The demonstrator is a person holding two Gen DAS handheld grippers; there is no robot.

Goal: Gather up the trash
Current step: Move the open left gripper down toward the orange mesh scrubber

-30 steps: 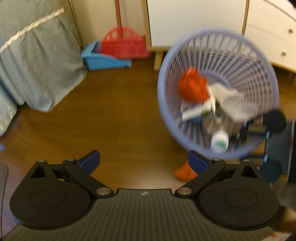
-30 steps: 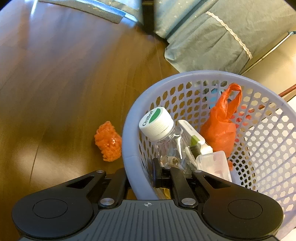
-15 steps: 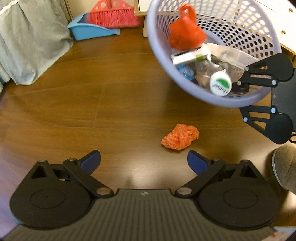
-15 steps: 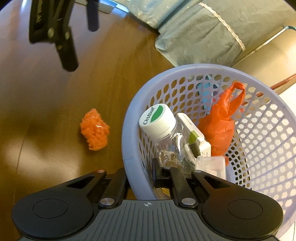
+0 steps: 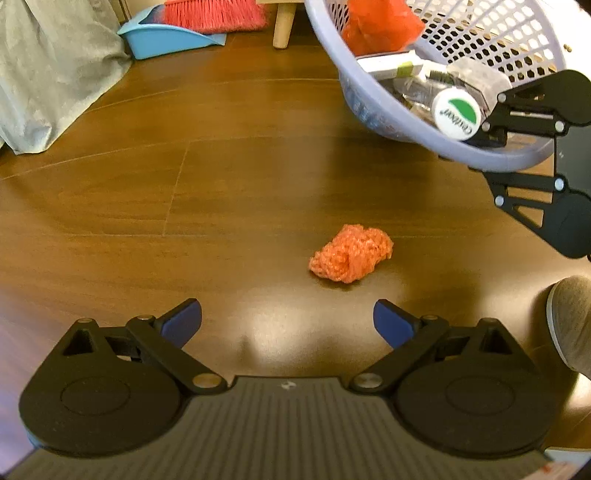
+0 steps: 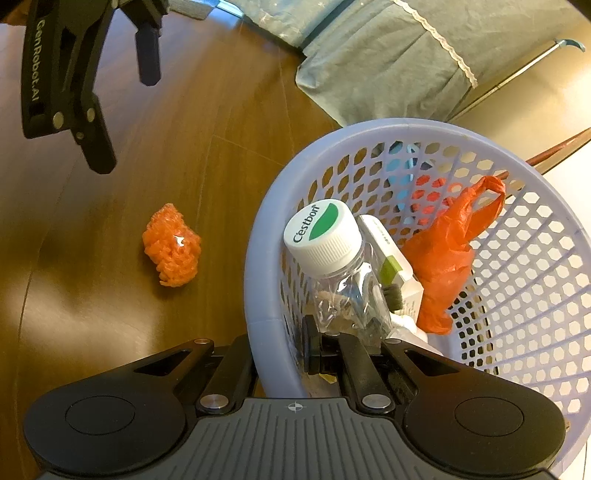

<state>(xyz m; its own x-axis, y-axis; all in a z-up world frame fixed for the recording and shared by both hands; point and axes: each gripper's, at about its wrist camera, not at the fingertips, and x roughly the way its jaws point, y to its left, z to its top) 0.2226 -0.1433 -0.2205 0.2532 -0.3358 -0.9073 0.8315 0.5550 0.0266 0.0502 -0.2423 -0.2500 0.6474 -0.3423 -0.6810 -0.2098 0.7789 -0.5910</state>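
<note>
An orange mesh wad lies on the brown wood floor, a little ahead and right of my left gripper, which is open and holds nothing. My right gripper is shut on the near rim of a lavender plastic basket, held tilted above the floor. Inside the basket lie a clear bottle with a white and green cap, a white carton and an orange plastic bag. In the right wrist view the wad lies left of the basket, below the left gripper.
A grey-green bed cover hangs at the left. A blue dustpan with a red broom sits by a wooden furniture leg. A person's shoe is at the right edge.
My left gripper has dropped lower and closer to the orange wad, still open. The basket has shifted to the upper right of its view. The right gripper keeps its hold on the rim.
</note>
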